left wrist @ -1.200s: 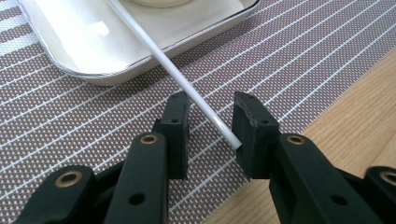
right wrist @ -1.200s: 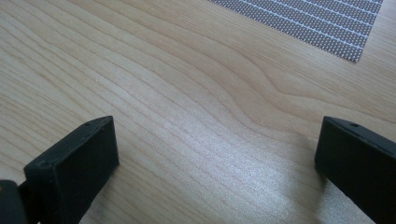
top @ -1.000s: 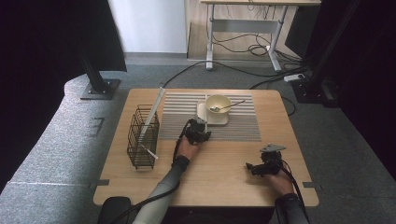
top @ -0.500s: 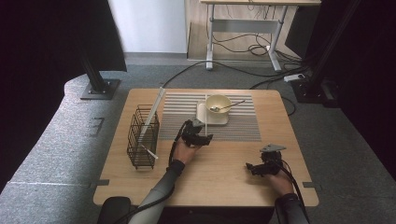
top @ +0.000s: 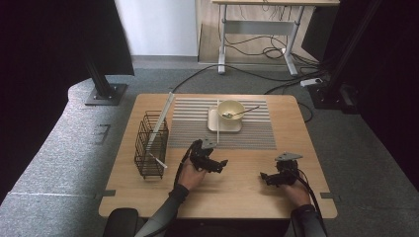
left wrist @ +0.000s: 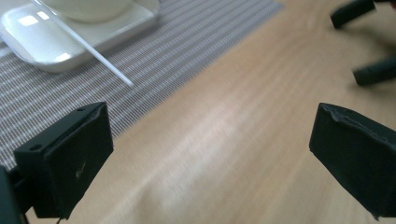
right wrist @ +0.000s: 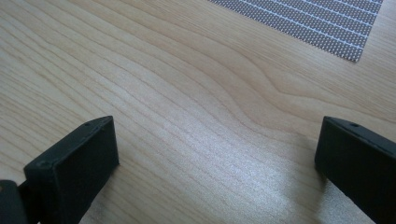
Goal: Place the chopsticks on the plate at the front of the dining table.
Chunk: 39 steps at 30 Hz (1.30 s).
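The left gripper (top: 216, 163), jaws just opened and empty, sits nearer the plate (top: 215, 126) and its stick (left wrist: 95, 56), lying ahead-left; the right gripper (top: 269, 177) gapes empty.

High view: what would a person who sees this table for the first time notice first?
Probably the cream bowl with a spoon in it, on a small tray on the striped mat at the table's far middle. Next, the black wire basket at the left edge, and the open left gripper near the mat.
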Motion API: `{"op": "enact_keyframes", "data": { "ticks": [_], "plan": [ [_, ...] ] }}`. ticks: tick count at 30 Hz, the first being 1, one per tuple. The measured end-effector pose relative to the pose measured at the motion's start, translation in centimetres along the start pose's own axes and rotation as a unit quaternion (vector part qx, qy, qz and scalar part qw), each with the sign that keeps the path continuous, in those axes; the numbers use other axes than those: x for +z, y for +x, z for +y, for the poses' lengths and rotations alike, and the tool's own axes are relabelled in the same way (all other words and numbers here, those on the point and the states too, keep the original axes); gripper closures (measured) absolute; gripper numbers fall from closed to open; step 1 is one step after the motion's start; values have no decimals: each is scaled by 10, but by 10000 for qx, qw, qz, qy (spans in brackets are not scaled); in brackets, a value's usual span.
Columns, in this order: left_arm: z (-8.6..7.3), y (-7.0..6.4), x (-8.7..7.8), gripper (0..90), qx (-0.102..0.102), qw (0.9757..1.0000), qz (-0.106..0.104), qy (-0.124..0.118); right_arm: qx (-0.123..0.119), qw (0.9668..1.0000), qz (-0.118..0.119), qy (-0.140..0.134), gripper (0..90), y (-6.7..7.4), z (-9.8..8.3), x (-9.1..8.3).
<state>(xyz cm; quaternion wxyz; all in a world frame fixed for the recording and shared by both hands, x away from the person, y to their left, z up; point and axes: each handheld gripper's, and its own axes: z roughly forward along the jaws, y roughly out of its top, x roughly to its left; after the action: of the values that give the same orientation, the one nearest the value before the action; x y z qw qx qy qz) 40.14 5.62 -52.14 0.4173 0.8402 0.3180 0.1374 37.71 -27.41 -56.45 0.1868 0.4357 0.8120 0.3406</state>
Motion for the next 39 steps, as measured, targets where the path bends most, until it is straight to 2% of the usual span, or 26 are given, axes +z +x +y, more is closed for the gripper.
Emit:
{"op": "enact_keyframes", "data": {
  "ticks": [4,6,9,17,20,26,31,34,39],
  "plan": [
    [-8,-6,-7,0,-3,9999,-133,58,-5,10000,-1,-3,0,0,0,0],
    [-13,-8,-10,0,75,9998,-120,165,-4,10000,-1,-3,0,0,0,0],
    [-21,-10,-15,0,49,9997,-170,186,-5,10000,-1,-4,0,0,0,0],
    [-47,-9,-26,15,-24,9994,-181,301,4,10000,0,0,0,0,0,0],
    [-56,-11,-29,15,54,9991,-146,395,2,10000,-3,-3,0,0,0,0],
    [-70,-14,-35,15,75,9986,-124,511,12,10000,-8,-2,0,0,0,0],
    [-74,-20,-34,15,267,9973,-83,682,-21,10000,33,0,0,1,0,0],
    [-73,-22,-31,18,386,9956,-79,854,-25,10000,39,2,0,2,0,0],
    [-73,-22,-31,11,356,9951,-180,904,10,10000,63,68,6,2,2,-3]
  ]
}}
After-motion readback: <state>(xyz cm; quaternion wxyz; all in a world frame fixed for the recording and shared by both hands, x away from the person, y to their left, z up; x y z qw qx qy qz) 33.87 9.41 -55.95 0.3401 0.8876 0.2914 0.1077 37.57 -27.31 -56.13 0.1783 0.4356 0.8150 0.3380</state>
